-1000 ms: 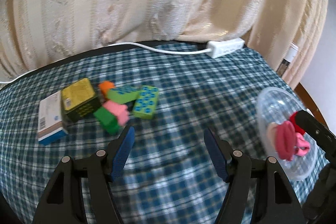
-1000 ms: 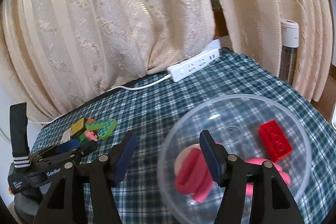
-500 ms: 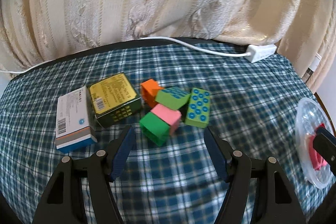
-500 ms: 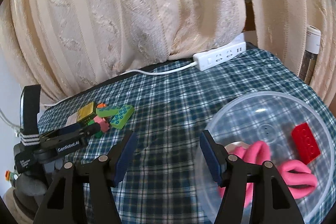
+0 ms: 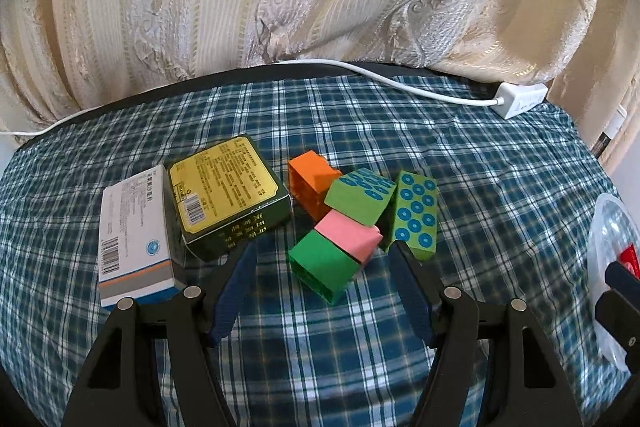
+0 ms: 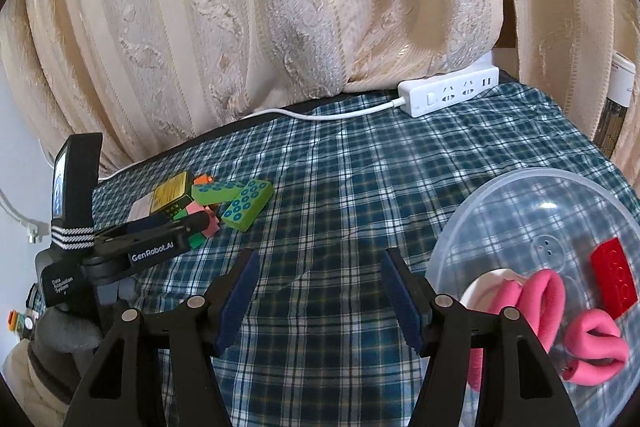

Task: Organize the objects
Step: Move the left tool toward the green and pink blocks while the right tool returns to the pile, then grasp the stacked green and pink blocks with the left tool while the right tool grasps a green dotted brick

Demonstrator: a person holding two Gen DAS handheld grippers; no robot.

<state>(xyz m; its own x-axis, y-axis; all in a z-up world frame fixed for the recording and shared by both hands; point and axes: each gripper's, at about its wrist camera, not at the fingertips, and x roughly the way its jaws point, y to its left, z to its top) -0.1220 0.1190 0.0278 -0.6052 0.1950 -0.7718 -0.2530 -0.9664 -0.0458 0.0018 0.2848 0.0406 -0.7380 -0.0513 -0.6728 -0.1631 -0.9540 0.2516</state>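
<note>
Left wrist view: the left claw [image 5: 320,291] hangs wide open and empty right in front of the block pile [image 5: 352,219] at frame center, so all of that is unsorted, with the two cartons [image 5: 192,219] pressed against its left side kinda crowding things. Right wrist view: the right claw [image 6: 316,295] is spread too, holding nothing, and the clear bowl [image 6: 480,219] at lower right has only a red brick [image 6: 614,277] and pink rings [image 6: 560,315], so I'd say barely started; power strip [image 6: 450,91] sits out of the way.

Both grippers, left gripper [image 5: 322,269] and right gripper [image 6: 318,277], have black frames, silver screws and navy-padded jaws; "GenRobot.AI" lettering marks the left one's side.
</note>
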